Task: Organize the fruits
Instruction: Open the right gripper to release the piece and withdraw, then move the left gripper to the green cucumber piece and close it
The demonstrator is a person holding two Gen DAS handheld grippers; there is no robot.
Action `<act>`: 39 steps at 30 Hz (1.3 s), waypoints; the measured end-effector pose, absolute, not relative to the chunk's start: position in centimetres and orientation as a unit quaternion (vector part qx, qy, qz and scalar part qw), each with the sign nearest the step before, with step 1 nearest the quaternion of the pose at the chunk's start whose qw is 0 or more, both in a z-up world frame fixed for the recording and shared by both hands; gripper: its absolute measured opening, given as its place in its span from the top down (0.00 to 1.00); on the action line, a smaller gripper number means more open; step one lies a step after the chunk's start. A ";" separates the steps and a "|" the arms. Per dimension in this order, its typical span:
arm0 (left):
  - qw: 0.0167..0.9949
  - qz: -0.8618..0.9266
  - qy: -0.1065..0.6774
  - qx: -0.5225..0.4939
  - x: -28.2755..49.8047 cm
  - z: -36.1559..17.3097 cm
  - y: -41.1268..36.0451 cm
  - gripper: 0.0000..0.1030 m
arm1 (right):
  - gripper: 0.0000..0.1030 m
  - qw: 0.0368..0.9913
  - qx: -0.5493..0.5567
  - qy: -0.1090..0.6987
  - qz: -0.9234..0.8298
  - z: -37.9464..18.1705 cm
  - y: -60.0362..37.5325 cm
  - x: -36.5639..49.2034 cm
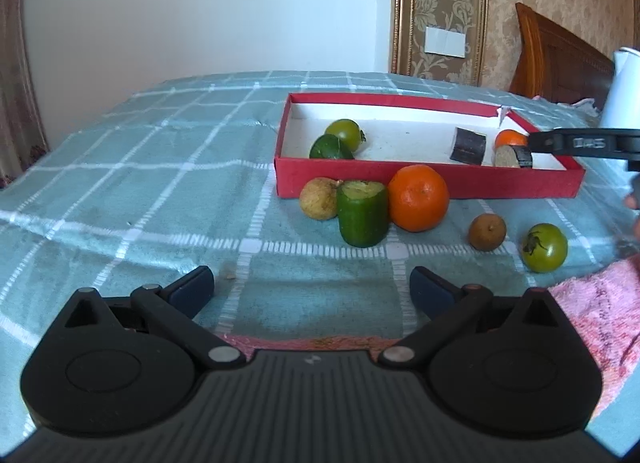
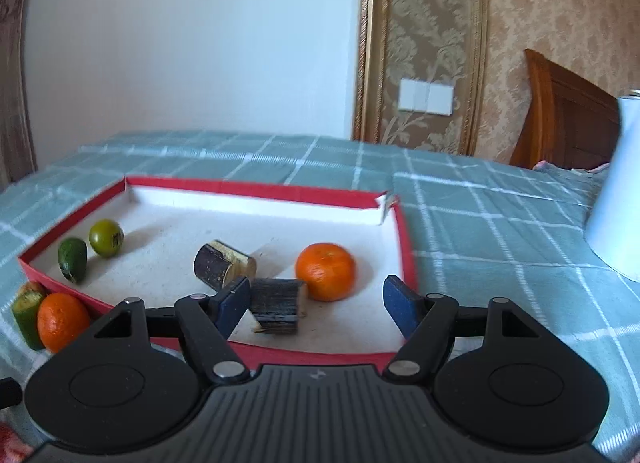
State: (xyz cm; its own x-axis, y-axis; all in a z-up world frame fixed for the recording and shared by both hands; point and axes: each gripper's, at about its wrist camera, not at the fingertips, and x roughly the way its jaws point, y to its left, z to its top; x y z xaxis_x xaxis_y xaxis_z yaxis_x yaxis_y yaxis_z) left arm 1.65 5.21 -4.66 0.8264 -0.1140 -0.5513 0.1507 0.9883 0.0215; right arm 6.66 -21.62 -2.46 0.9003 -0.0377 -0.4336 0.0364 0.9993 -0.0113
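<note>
Left gripper (image 1: 312, 287) low over the checked blanket (image 1: 140, 167), jaws spread wide, nothing between; ahead, outside the red box (image 1: 400, 183): orange (image 1: 418, 198), cut green piece (image 1: 363, 213), two brownish fruits, green tomato (image 1: 545, 247). Right gripper (image 2: 316, 305) above the box's near edge, jaws apart and empty; dark cut chunk (image 2: 278, 305) just beside the left finger, small orange (image 2: 325, 272) beyond; inside also a second chunk, two green fruits.
</note>
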 end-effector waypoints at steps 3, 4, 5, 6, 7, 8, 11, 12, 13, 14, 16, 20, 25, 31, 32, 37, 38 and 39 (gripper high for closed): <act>0.958 -0.060 0.276 0.051 1.7 -4.3 4.6 0.03 | 0.20 0.977 0.019 0.210 -0.028 -2.3 -23.0 5.4; 0.958 -0.055 0.276 0.057 1.9 -4.1 4.4 0.08 | 0.20 0.977 0.028 0.208 -0.032 -2.3 -23.4 5.2; 0.958 -0.055 0.276 0.058 2.2 -3.9 4.2 0.09 | 0.20 0.977 0.037 0.207 -0.035 -2.2 -23.8 5.0; 0.958 -0.057 0.277 0.056 2.4 -3.7 4.1 0.11 | 0.20 0.977 0.044 0.206 -0.036 -2.1 -24.1 4.9; 0.958 -0.057 0.277 0.054 2.7 -3.5 3.9 0.12 | 0.20 0.976 0.050 0.207 -0.037 -2.1 -24.3 4.8; 0.957 -0.058 0.278 0.053 3.0 -3.3 3.8 0.14 | 0.20 0.976 0.054 0.207 -0.037 -2.1 -24.4 4.9; 0.957 -0.061 0.278 0.057 3.8 -3.1 3.2 0.20 | 0.20 0.976 0.051 0.210 -0.039 -2.2 -24.3 5.0; 0.957 -0.061 0.277 0.060 4.0 -3.1 3.0 0.22 | 0.20 0.976 0.049 0.210 -0.038 -2.2 -24.2 5.0; 0.957 -0.060 0.278 0.060 4.2 -3.2 2.9 0.25 | 0.20 0.976 0.046 0.210 -0.038 -2.2 -24.1 5.0; 0.957 -0.061 0.279 0.058 4.4 -3.2 2.8 0.26 | 0.20 0.976 0.043 0.209 -0.038 -2.2 -24.0 5.0; 0.956 -0.061 0.281 0.053 4.7 -3.3 2.8 0.29 | 0.20 0.977 0.038 0.207 -0.039 -2.2 -23.8 4.9; 0.954 -0.081 0.288 0.024 4.9 -3.5 3.5 0.49 | 0.20 0.976 0.037 0.211 -0.037 -2.3 -23.7 5.0; 0.956 -0.090 0.273 0.055 4.5 -3.7 2.7 0.55 | 0.20 0.976 0.039 0.211 -0.038 -2.2 -23.6 4.8; 0.947 -0.138 0.288 0.019 5.1 -3.9 4.2 0.71 | 0.20 0.974 0.039 0.219 -0.038 -2.3 -23.6 5.0; 0.947 -0.144 0.287 0.016 5.0 -4.0 4.3 0.72 | 0.20 0.974 0.039 0.221 -0.038 -2.3 -23.7 5.1; 0.949 -0.138 0.281 0.040 4.9 -3.9 3.4 0.73 | 0.20 0.973 0.039 0.224 -0.039 -2.4 -23.7 5.2; 0.949 -0.139 0.279 0.043 4.8 -3.9 3.4 0.73 | 0.20 0.973 0.039 0.225 -0.040 -2.4 -23.7 5.1; 0.949 -0.140 0.279 0.041 4.8 -4.0 3.5 0.73 | 0.20 0.973 0.039 0.225 -0.040 -2.4 -23.7 5.1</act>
State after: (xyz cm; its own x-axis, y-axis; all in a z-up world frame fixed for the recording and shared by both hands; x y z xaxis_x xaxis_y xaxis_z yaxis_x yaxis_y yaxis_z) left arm 4.82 3.48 -3.97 0.8050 -0.2428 -0.5414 0.2890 0.9573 0.0003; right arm 5.14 -23.70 -2.44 0.8960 -0.0602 -0.4401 0.0952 0.9938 0.0578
